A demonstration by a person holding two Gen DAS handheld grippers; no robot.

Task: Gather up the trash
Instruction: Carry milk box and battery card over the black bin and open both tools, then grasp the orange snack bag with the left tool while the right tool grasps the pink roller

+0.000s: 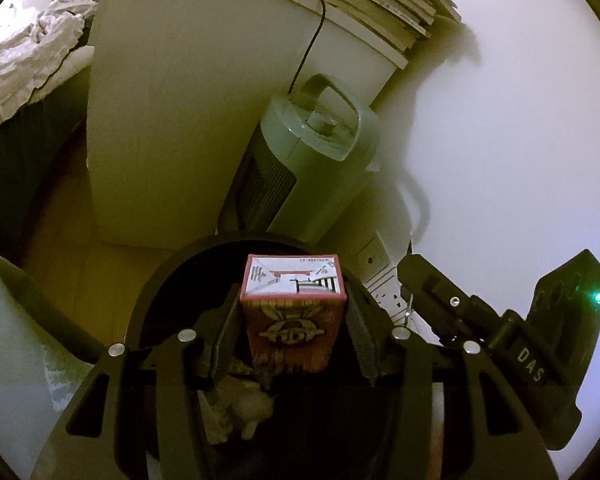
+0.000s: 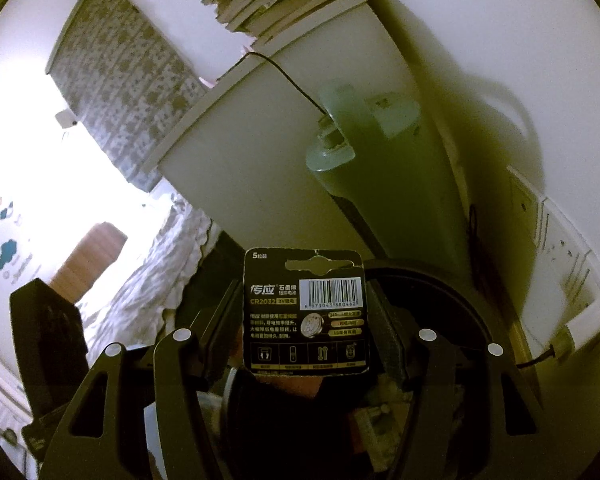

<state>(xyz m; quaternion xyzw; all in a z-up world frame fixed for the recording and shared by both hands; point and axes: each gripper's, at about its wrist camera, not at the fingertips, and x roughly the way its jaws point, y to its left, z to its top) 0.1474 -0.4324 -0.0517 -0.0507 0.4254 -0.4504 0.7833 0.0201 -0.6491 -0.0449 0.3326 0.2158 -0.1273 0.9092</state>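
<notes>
Two grippers, each loaded. Left gripper [image 1: 294,320]: pads pressed on both side faces of a small red carton [image 1: 294,312], held upright, printed end flap facing forward. Directly beneath and just ahead of it, the black trash bin [image 1: 160,280]; curved rim on the left and far side, crumpled white paper [image 1: 244,412] inside below the carton. Carton bottom edge sits within the rim outline; height above the contents cannot be judged.

Right gripper [image 2: 304,312]: fingers closed against the edges of a black battery card [image 2: 306,312], barcode side to camera, top edge torn. Bin rim [image 2: 452,284] curves just right of and behind the card.

Beyond the bin: green fan heater [image 1: 316,152] touching or nearly touching the far rim, white cabinet [image 1: 188,120] behind it, books [image 1: 380,4] stacked on top. Wall sockets [image 1: 380,272] close to the right. Wood floor [image 1: 60,240] open to the left; bed [image 1: 24,56] farther left.
</notes>
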